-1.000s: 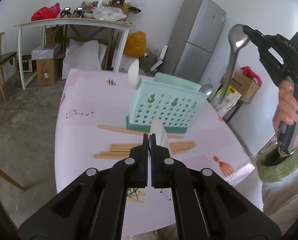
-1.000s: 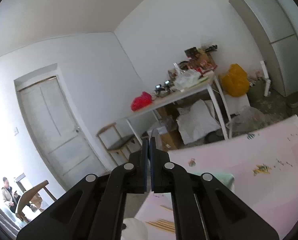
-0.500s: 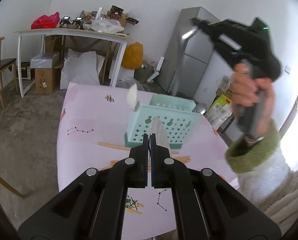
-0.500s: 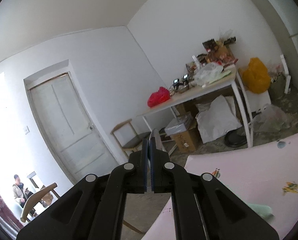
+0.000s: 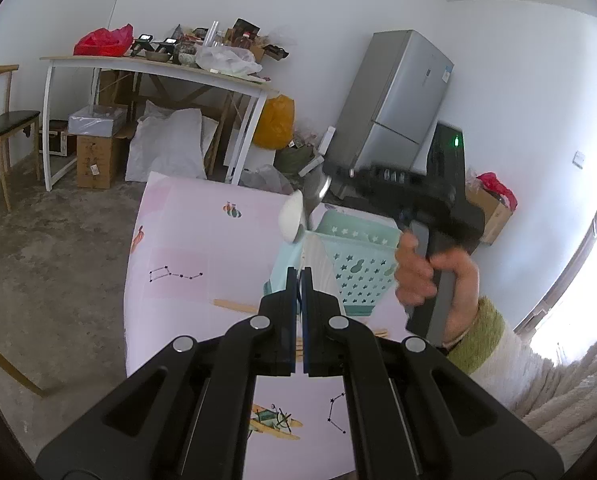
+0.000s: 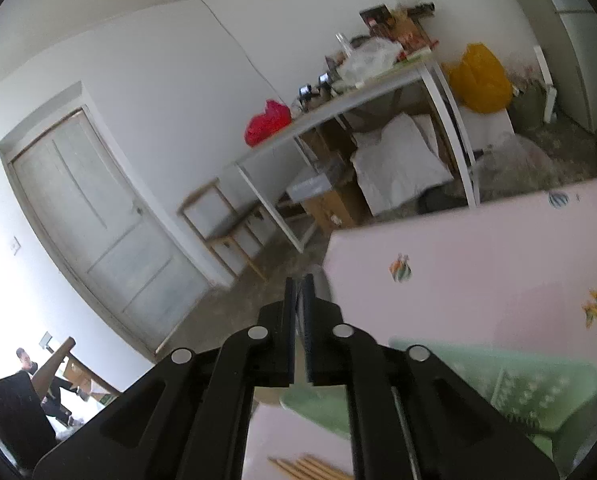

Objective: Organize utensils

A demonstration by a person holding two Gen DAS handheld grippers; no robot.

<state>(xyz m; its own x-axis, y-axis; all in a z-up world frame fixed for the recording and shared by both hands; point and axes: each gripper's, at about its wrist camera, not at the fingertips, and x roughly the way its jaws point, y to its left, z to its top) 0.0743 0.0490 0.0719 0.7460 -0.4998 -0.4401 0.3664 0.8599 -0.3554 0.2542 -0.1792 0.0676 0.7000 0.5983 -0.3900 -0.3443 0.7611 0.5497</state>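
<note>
The left gripper (image 5: 299,280) has its jaws clamped on a white spoon handle (image 5: 318,258). The right gripper (image 6: 298,292) has jaws opening, a slim metal spoon (image 5: 315,196) between them, above the mint-green perforated plastic basket (image 5: 358,264) on the pink worktop (image 5: 186,248).

Pink bench (image 5: 186,240) with a basket and wooden sticks on it

The bench has a pale pink cover with small printed drawings and star-line figures. A mint-green basket (image 5: 362,276) with star-shaped holes stands on it, just beyond the tips of the left tongs (image 5: 300,280) and a little to their right. Wooden chopsticks (image 5: 234,305) lie flat on the cover between these tongs and the basket, partly hidden behind them. In the right wrist view, the basket is below the right tongs (image 6: 297,288), and the sticks lie under them.
</note>
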